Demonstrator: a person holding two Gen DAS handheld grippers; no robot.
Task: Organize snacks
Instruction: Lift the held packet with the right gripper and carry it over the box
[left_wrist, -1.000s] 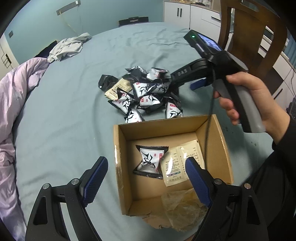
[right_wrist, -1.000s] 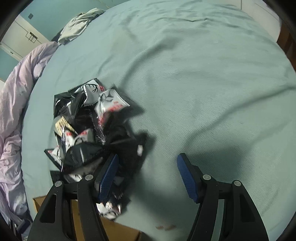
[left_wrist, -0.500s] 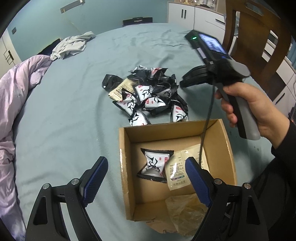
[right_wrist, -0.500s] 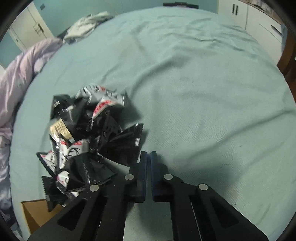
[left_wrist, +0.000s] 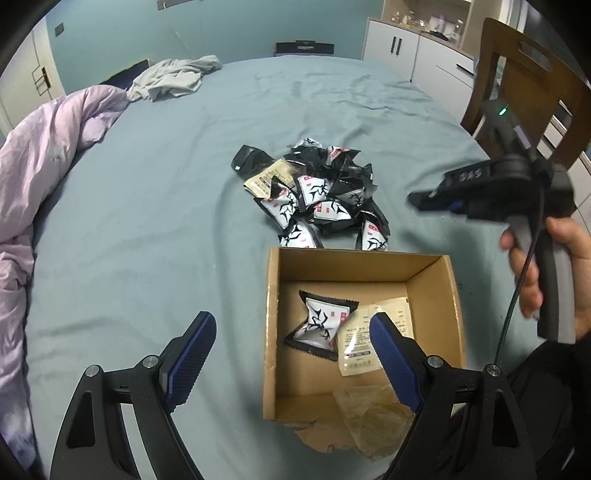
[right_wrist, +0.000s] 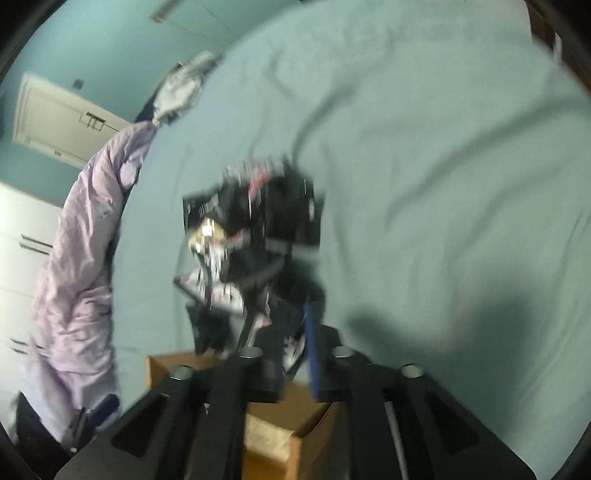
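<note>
A heap of black and white snack packets (left_wrist: 317, 199) lies on the blue-green bed sheet, just beyond an open cardboard box (left_wrist: 432, 295). One black and white packet (left_wrist: 321, 325) and a beige sachet (left_wrist: 373, 332) lie in the box. My left gripper (left_wrist: 291, 319) hangs open over the box's left wall, holding nothing. A hand holds my right gripper (left_wrist: 415, 199) shut, in the air to the right of the heap. The right wrist view is blurred: the right gripper (right_wrist: 295, 332) points at the heap (right_wrist: 251, 229), and a white and red scrap shows in its narrow gap. I cannot tell whether that scrap is gripped.
A lilac duvet (left_wrist: 44, 177) is bunched along the left of the bed, with a grey garment (left_wrist: 173, 77) at the far side. A wooden chair (left_wrist: 524, 81) and white cabinets (left_wrist: 406, 48) stand at the right. Crumpled clear wrapping (left_wrist: 373, 417) spills over the box's torn near edge.
My right gripper closed at the edge of the heap, then swung away to the right. The left gripper stayed open over the box and rolled a little.
</note>
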